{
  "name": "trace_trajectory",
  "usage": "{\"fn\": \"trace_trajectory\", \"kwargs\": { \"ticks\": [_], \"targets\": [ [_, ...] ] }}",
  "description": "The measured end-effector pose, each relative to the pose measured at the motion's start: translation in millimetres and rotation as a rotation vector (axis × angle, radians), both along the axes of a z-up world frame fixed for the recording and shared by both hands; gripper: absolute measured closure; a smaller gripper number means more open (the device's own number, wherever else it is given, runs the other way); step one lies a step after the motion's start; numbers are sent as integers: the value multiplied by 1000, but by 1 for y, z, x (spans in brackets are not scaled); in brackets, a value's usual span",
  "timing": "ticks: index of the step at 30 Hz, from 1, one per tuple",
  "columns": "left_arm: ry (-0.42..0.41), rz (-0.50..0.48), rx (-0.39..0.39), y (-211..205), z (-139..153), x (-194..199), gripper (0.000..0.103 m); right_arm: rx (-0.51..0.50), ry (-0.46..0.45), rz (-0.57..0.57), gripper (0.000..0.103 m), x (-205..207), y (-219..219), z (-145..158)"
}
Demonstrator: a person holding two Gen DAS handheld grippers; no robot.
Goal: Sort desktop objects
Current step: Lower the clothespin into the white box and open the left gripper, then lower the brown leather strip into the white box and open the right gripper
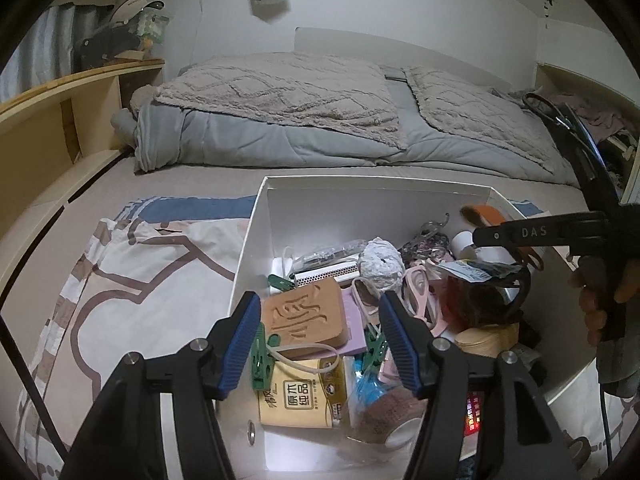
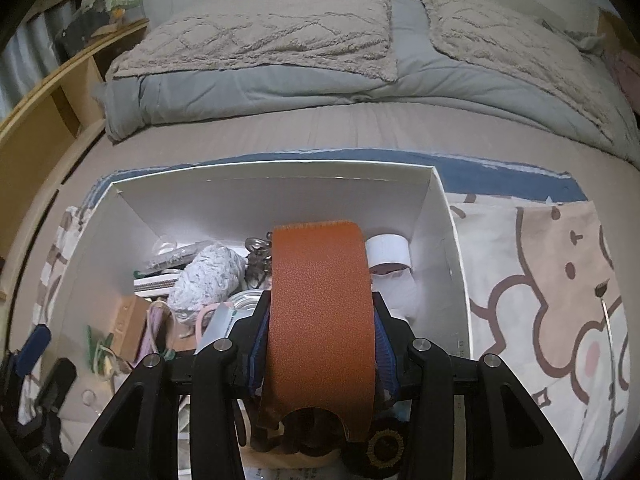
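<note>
The right gripper (image 2: 322,344) is clamped across the width of an orange leather strap (image 2: 320,312), whose long axis runs straight forward between the jaws and out over the middle of the white cardboard box (image 2: 448,240) on the bed — lifted above the clutter, as the left wrist view shows, where its tip (image 1: 480,214) pokes out near the box's far right corner. The left gripper (image 1: 320,344) hangs with jaws wide and empty over the box's near left part, straddling a brown carved block (image 1: 306,316) lying flat just below; that block is the piece nearest to it. A white tape roll (image 2: 386,250) sits just right of the strap's far end — I'd judge the strap is due to come out of the box
</note>
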State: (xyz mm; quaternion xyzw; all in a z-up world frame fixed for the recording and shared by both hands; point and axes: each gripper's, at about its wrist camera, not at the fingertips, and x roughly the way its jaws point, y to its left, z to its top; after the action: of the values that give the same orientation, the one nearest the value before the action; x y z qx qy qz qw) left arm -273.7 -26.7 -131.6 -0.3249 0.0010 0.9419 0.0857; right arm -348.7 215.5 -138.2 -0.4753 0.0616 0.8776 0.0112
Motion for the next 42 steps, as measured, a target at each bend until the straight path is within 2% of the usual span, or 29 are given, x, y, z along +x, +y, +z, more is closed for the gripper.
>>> {"fn": "trace_trajectory", "kwargs": {
  "ticks": [1,2,3,8,28,31,34,38,42],
  "targets": [
    [2,-3,0,1,0,0,40,-1,-1,-1,44,0,0,0],
    [2,-6,0,1,0,1,40,1,5,-4,27,2,1,1],
    [3,-8,-1,2,1,1,40,1,11,-3,20,2,0,2],
    [2,-10,-1,5,0,2,40,11,59,-3,19,3,-4,13],
    [12,-1,21,6,10,8,40,-33,103,22,18,25,3,29],
    [17,3,23,6,13,10,35,-26,117,29,14,32,4,33],
    [19,9,20,7,16,12,35,-12,129,32,14,39,5,36],
    [21,24,26,6,20,15,25,-6,144,21,13,49,8,38],
    [24,26,35,7,25,18,22,0,161,6,12,59,13,41]
  ]
}}
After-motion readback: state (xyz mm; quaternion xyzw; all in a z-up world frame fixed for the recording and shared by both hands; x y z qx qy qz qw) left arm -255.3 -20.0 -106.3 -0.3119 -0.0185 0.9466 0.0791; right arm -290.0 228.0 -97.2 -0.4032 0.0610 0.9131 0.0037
